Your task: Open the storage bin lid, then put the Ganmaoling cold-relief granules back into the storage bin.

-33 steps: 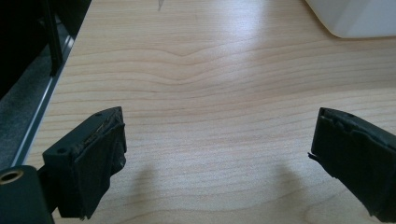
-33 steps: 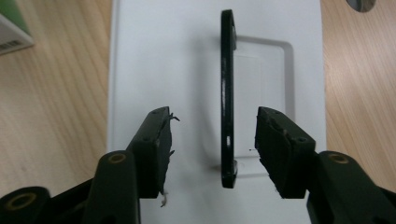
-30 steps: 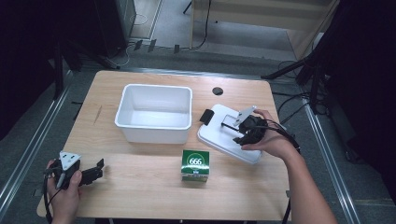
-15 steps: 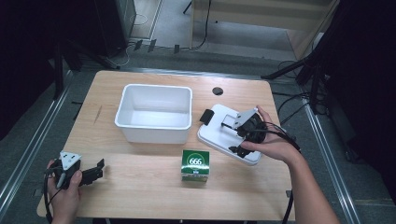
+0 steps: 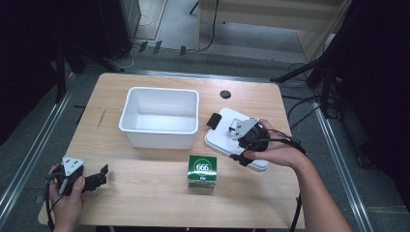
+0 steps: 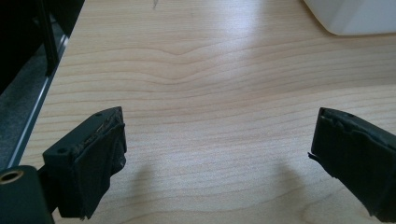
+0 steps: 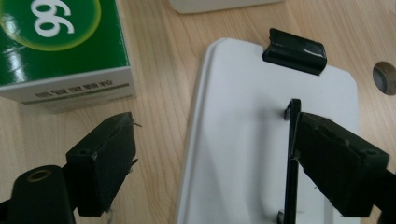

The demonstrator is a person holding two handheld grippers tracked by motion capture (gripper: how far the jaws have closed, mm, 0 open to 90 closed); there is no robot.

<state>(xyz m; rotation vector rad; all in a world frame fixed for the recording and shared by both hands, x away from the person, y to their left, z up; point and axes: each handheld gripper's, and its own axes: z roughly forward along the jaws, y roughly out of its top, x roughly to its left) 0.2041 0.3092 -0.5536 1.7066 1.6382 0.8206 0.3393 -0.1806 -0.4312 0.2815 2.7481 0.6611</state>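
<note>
Left tongs (image 5: 99,176) rest low on the desk (image 5: 145,193) at its near-left corner, jaws apart over bare wood. Right tongs (image 7: 212,158), jaws apart, straddle the near-left edge of the white lid (image 7: 243,154), which lies flat right of the white bin (image 5: 159,116) and just behind-right of the green box (image 5: 202,170).

Lighting: we record an evenly lit table (image 5: 145,203) from overhead, with dark surroundings at the frame's left and right edges. Glare: a pale sheen on the wood at upper centre of the left gripper view. Shadows: soft, beneath the jaws. Focus: we note the jaws slightly blurred.
</note>
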